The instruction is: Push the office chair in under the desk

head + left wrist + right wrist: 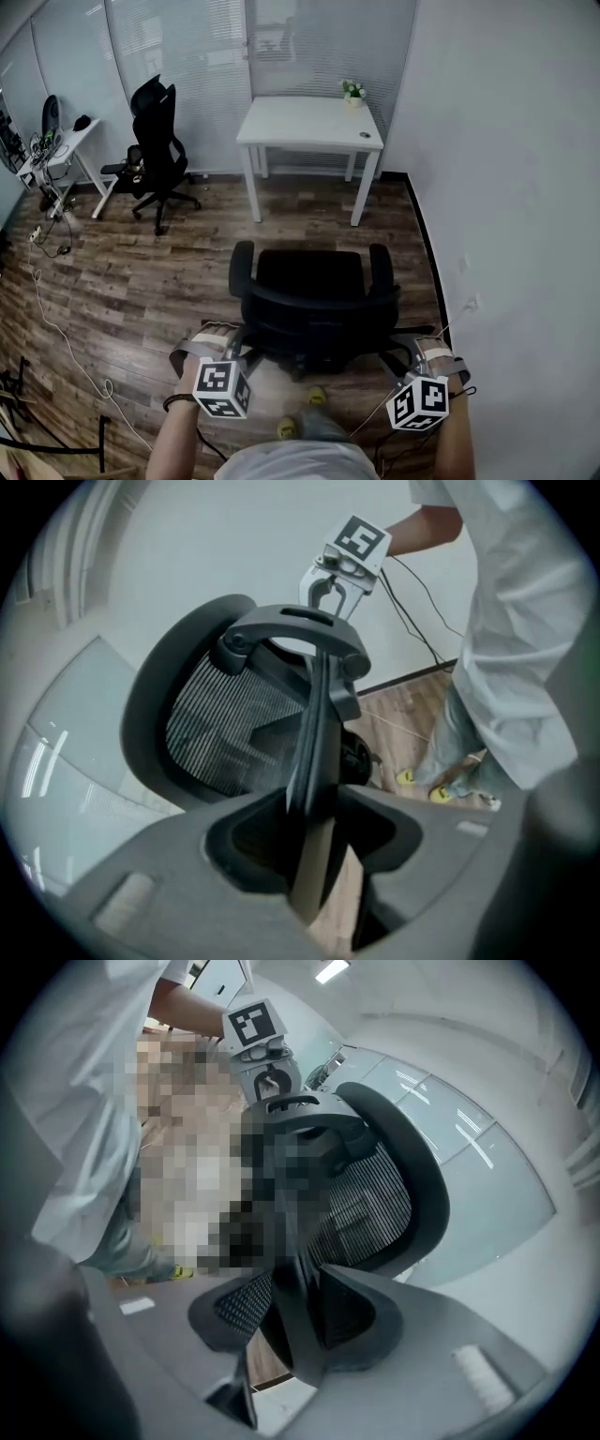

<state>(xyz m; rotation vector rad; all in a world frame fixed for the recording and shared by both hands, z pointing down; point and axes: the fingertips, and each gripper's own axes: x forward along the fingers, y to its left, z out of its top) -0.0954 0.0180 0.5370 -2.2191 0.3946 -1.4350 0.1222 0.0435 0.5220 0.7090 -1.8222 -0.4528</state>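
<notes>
The black office chair stands on the wood floor with its back toward me, facing the white desk farther off. My left gripper is at the left side of the backrest, my right gripper at the right side. In the left gripper view the thin frame of the mesh backrest runs between the jaws of the left gripper, with dark gaps on both sides. In the right gripper view the backrest frame likewise sits between the spread jaws of the right gripper.
A small plant sits on the desk's far right corner. A second black chair and another desk stand at the back left. Cables trail over the floor at left. A white wall runs along the right.
</notes>
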